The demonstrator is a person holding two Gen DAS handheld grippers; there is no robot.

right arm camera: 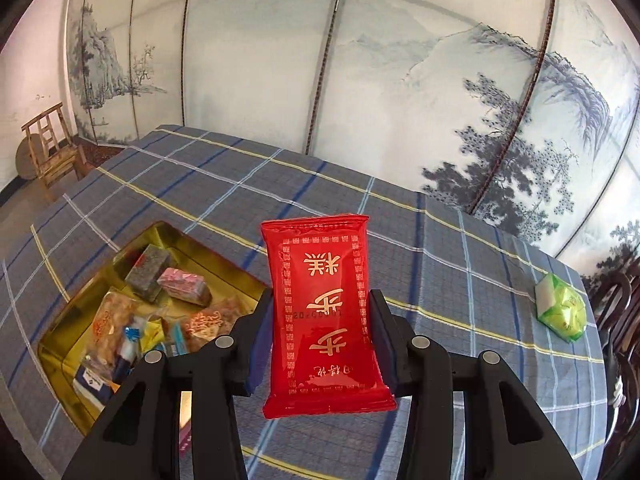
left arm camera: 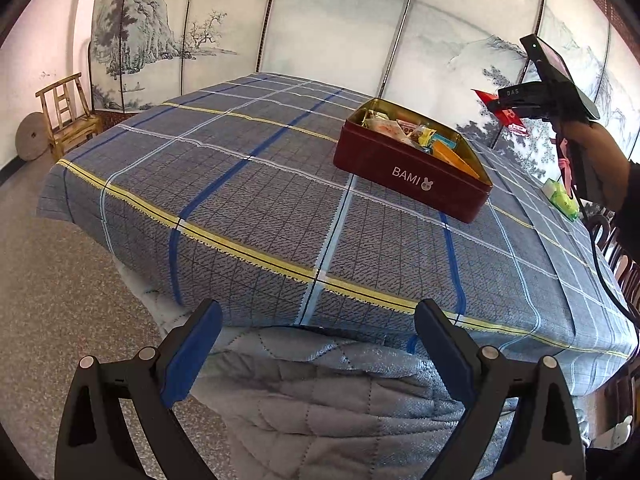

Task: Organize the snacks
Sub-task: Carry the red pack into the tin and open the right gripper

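My right gripper (right arm camera: 320,308) is shut on a red snack packet (right arm camera: 320,312) with gold characters, held upright above the checked tablecloth. In the left wrist view that right gripper (left arm camera: 506,110) hangs in the air to the right of the tin, with the red packet (left arm camera: 512,120) in it. The dark red "BAMI" tin (left arm camera: 412,178) stands open on the table and holds several wrapped snacks; in the right wrist view the tin (right arm camera: 60,344) lies below and left of the packet. My left gripper (left arm camera: 320,340) is open and holds nothing, near the table's front edge.
A green snack packet (right arm camera: 562,308) lies alone on the cloth at the right, and the same green packet (left arm camera: 562,198) shows past the tin in the left wrist view. A painted folding screen (right arm camera: 360,80) stands behind the table. A wooden chair (left arm camera: 68,116) stands at the far left. Dark chair backs (right arm camera: 616,320) crowd the right edge.
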